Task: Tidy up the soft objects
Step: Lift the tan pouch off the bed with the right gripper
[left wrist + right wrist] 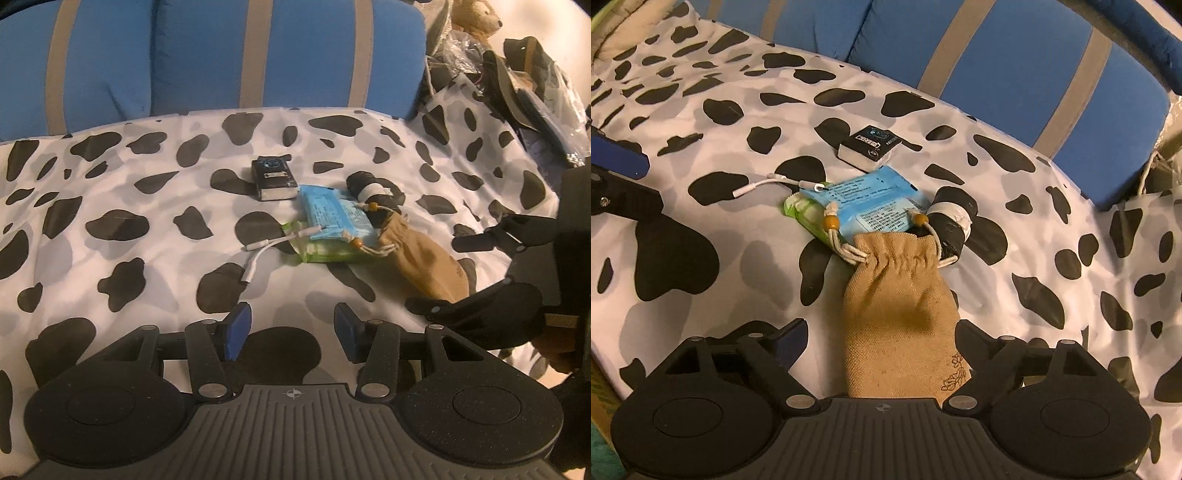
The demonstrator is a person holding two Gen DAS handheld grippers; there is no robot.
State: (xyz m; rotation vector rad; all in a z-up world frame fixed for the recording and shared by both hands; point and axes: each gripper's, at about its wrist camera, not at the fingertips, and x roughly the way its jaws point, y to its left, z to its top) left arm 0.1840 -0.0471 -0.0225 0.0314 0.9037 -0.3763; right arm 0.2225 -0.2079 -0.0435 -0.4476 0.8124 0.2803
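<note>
Blue-padded fingers of the left gripper stand partly apart over the cow-print sheet, nothing between them. Further right on the sheet lie a white adapter cable, a small black box, a blue tissue pack stacked on a green pack, and a black roll. The tan drawstring pouch lies flat between the right gripper's wide-spread fingers, which do not press it.

Burlap pouch between spread fingers
</note>
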